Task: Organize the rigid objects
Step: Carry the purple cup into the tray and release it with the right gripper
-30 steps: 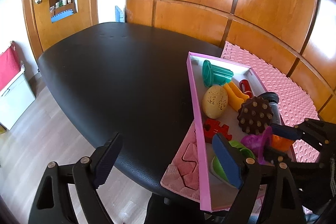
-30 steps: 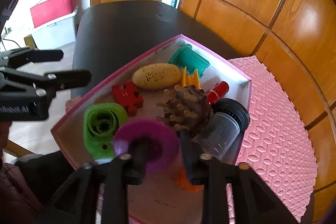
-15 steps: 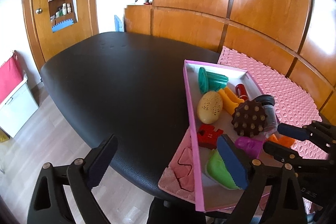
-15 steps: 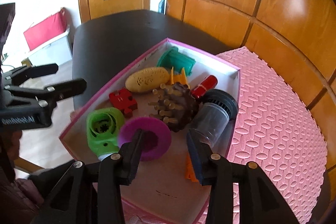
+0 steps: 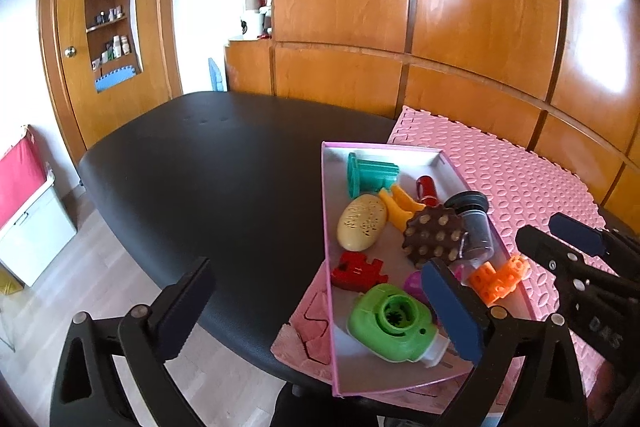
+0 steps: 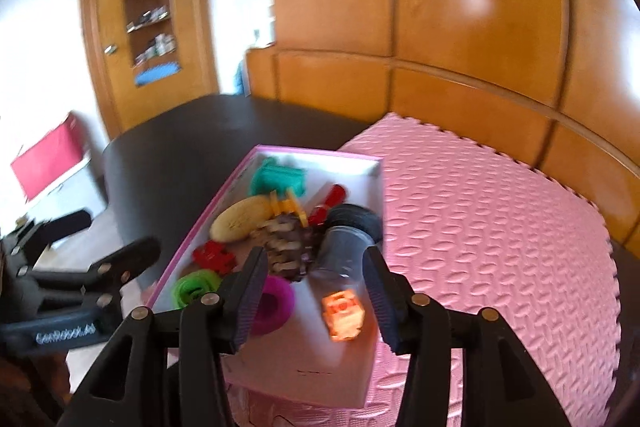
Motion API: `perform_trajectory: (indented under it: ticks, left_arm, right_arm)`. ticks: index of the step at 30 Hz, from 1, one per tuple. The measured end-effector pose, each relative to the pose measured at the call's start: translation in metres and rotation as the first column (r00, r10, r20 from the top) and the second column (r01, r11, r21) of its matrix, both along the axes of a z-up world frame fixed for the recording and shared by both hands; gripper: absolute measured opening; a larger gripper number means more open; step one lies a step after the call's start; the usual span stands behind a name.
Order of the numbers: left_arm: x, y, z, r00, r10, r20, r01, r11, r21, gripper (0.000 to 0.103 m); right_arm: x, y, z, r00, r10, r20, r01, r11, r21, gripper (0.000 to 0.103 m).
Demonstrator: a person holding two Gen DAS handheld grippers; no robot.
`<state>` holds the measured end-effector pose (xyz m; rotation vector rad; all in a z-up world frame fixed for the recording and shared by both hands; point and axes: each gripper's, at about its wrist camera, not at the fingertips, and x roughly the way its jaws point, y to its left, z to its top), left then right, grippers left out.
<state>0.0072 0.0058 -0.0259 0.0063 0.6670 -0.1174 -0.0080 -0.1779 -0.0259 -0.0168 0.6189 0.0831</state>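
A pink-rimmed box [image 5: 326, 227] [image 6: 200, 227] lies on a pink foam mat [image 5: 520, 187] [image 6: 480, 227]. It holds several toys: a teal spool [image 5: 372, 173], a tan oval [image 5: 362, 221], a brown studded ball [image 5: 434, 237], a red puzzle piece [image 5: 358, 269], a green round toy [image 5: 390, 323], an orange block [image 6: 344, 313], a purple ring [image 6: 274, 305] and a dark-capped clear jar [image 6: 346, 237]. My left gripper [image 5: 316, 311] is open and empty, left of the box. My right gripper [image 6: 316, 295] is open and empty, raised above the box's near end.
The black table [image 5: 208, 163] extends left of the box, with its edge above a wood floor [image 5: 60, 291]. Wood panel walls [image 5: 440, 7] stand behind. A red-topped bin [image 5: 24, 203] sits at far left.
My right gripper opened and let go of the purple ring, which now lies in the box. Both grippers have risen and pulled back from the box.
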Motion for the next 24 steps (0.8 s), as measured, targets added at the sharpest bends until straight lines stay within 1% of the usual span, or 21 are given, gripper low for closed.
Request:
perform_trajectory:
  ticks: [4, 7, 12, 14, 18, 22, 24]
  left_arm:
    - [-0.007, -0.006, 0.002, 1.000, 0.007, 0.018, -0.008, 1.000, 0.016, 0.103]
    - [-0.009, -0.006, 0.004, 1.000, 0.016, 0.021, -0.016, 1.000, 0.011, 0.103]
    - [-0.010, -0.005, 0.006, 1.000, 0.014, 0.020, -0.014, 1.000, -0.008, 0.103]
    - [-0.011, -0.005, 0.005, 1.000, 0.015, 0.014, -0.015, 1.000, -0.011, 0.103]
    - [-0.014, -0.007, 0.005, 0.999, 0.018, 0.036, -0.018, 1.000, 0.013, 0.103]
    - [-0.016, -0.007, 0.006, 0.999, 0.013, 0.043, -0.014, 1.000, 0.015, 0.102]
    - [-0.016, -0.007, 0.006, 0.999, 0.008, 0.034, -0.008, 1.000, 0.011, 0.103]
  right_arm:
    - [0.003, -0.006, -0.005, 0.999, -0.029, -0.035, 0.029, 1.000, 0.008, 0.050]
    - [0.001, -0.008, -0.008, 0.998, -0.053, -0.032, 0.053, 0.999, 0.002, 0.050]
    - [-0.002, -0.012, -0.009, 0.997, -0.076, -0.025, 0.076, 0.997, 0.020, 0.050]
    - [-0.003, -0.012, -0.009, 0.997, -0.077, -0.022, 0.078, 0.997, 0.020, 0.050]
    - [-0.006, -0.008, -0.009, 0.997, -0.072, -0.018, 0.072, 0.997, 0.015, 0.050]
    - [-0.008, -0.004, -0.009, 0.998, -0.063, -0.010, 0.063, 0.998, 0.003, 0.050]
    - [-0.009, -0.004, -0.007, 0.998, -0.065, 0.000, 0.065, 0.998, 0.000, 0.050]
